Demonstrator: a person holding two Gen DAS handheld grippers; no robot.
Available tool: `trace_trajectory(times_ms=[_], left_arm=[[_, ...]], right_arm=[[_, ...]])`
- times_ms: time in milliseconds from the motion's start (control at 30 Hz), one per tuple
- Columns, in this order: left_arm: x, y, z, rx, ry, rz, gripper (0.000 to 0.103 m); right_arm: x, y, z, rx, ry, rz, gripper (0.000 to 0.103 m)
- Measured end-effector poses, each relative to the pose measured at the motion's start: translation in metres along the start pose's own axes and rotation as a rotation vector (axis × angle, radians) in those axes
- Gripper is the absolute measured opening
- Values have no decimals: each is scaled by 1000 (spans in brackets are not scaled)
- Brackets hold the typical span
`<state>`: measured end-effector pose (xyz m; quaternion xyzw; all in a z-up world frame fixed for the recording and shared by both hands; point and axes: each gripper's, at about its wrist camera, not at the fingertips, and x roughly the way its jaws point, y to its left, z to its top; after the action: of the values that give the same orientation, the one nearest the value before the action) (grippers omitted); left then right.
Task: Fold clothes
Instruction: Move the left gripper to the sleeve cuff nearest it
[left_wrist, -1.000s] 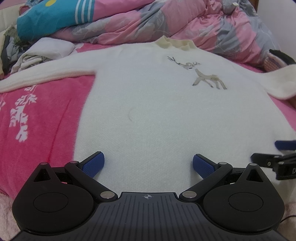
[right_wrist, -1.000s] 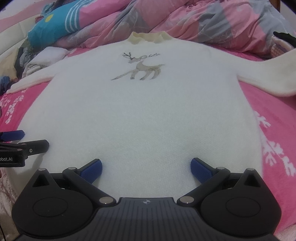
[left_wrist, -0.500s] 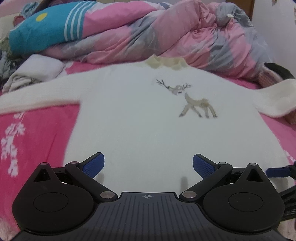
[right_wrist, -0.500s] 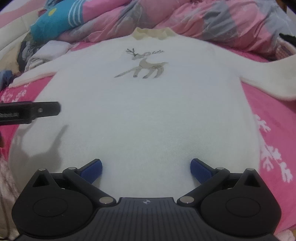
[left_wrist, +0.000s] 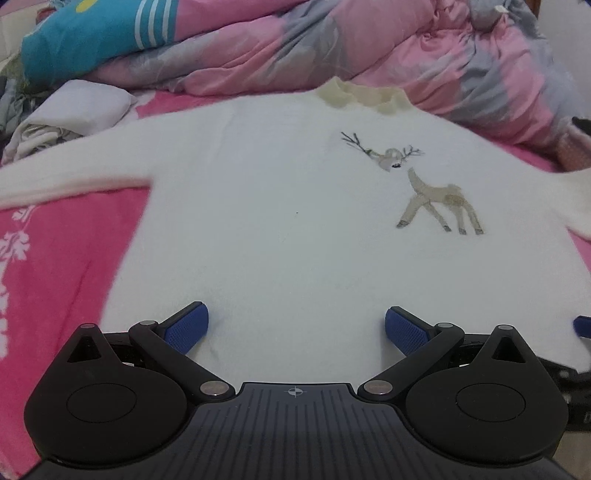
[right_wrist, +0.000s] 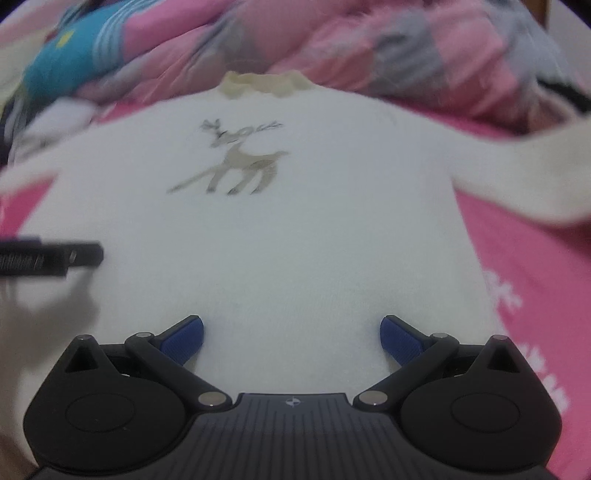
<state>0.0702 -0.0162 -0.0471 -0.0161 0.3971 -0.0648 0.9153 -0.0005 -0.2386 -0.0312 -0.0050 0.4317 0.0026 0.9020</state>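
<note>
Bedroom setting; pink bedsheet (left_wrist: 62, 266) with white flower print, a rumpled pink-and-grey quilt (left_wrist: 424, 55) heaped along the far side.

Left wrist view: white sweater (left_wrist: 295, 229) laid flat and face up on the sheet, cream collar (left_wrist: 364, 94) at the far end, deer motif (left_wrist: 424, 188) right of centre; one sleeve (left_wrist: 70, 177) stretched out to the left, the other running off the right edge; left gripper (left_wrist: 296, 325) low over the hem region, jaws spread wide, nothing between the blue pads (left_wrist: 186, 326); pile of pale laundry (left_wrist: 74, 114) beyond the left sleeve; teal striped cloth (left_wrist: 92, 33) on the quilt; a blue tip of the other tool at the right edge.

Right wrist view, blurred: same sweater (right_wrist: 295, 236), deer (right_wrist: 240, 158) left of centre, far sleeve (right_wrist: 535, 177) reaching right across the sheet; right gripper (right_wrist: 291, 334) likewise wide open and empty, over the lower body of the sweater; left tool seen as a dark bar at the left edge, above the cloth.

Status, as a judgement: garment spread, fold not yet begun.

Risks: pads closing on the top layer only, so the front lifts away from the back and the fold bunches; fuzzy knit slipping from a shallow pinch; uneven lift by the two grippers skewing the fold line; a trailing sleeve dragging against the laundry pile or the quilt.
</note>
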Motion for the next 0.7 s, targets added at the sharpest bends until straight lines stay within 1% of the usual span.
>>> trace_trajectory(times_ms=[33,200,367,433,533,633,700], left_arm=[[-1,0,-1,-2,-7,1,103],[0,-7,-2,17,-14,32,103],[2,-11,0,14,-21,55,103],[0,-8,1,-11,-27,46,103],[-9,3,6,-76,-47,15,103],[-24,22,11,-152,-117,27,103],[-32,38,12,-201,-174,65,103]], right_arm=[[-2,3,-2,-17,-10,-8,103],[-3,-5,-2,-12,0,35,103],[-3,-4,-4,-34,-17,34,103],[-3,-5,-4,-36,-19,40,103],[-4,-6,0,-27,-22,47,103],[-12,-7,4,-13,-69,70,103],[-17,-7,8,-1,-119,98,103]])
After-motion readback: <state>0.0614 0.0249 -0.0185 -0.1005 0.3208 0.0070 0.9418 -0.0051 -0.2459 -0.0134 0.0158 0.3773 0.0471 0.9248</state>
